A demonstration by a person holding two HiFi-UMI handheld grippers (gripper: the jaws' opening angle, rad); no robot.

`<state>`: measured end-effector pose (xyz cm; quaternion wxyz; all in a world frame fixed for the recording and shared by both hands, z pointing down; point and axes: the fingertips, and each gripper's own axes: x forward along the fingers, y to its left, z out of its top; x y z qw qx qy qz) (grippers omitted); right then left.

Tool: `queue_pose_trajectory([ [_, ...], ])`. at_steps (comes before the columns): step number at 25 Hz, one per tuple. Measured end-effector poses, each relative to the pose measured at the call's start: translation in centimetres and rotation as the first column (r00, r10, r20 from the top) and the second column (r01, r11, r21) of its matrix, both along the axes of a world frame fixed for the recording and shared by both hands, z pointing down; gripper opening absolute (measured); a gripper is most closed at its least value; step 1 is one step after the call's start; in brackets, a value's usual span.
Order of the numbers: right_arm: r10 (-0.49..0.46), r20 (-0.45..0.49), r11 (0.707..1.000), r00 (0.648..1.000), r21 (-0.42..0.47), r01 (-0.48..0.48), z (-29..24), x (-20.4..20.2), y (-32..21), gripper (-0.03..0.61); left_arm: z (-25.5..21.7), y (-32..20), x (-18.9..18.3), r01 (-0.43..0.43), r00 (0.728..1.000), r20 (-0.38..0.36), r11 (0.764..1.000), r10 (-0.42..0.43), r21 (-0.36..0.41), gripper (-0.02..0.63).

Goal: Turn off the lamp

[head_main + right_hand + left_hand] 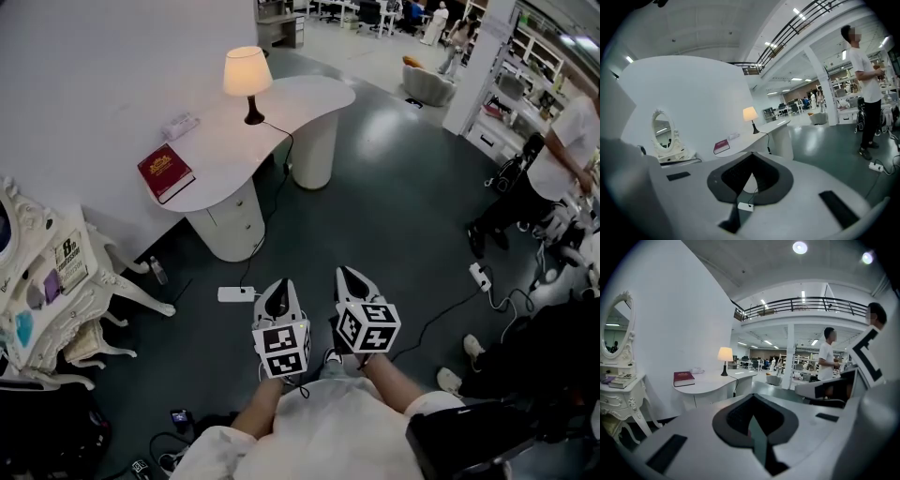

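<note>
Far short of the lit lamp point(247, 80), upright on the table point(225, 141) ahead-left; nearer the left gripper point(279, 292) than the right gripper point(349, 279); fingers point(736, 417) closed together on both, empty.

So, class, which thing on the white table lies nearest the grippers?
The red book, at the table's near end; lit lamp and white packet sit farther back.
</note>
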<state>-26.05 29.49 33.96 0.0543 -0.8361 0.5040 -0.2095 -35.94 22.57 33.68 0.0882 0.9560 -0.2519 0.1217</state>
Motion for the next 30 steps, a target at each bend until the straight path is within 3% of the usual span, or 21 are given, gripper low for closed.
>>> queue_pose_trajectory([
  [9,-0.046,0.014,0.999,0.999,0.006,0.046,0.0,4.6,-0.9,-0.002,-0.5,-0.6,4.0,0.050,0.999,0.006,0.998,-0.051,0.027,-0.002],
  [30,-0.109,0.073,0.992,0.991,-0.054,0.113,3.2,13.6,-1.4,-0.002,3.0,-1.0,12.6,0.105,0.992,0.080,0.993,-0.101,-0.047,-0.002],
])
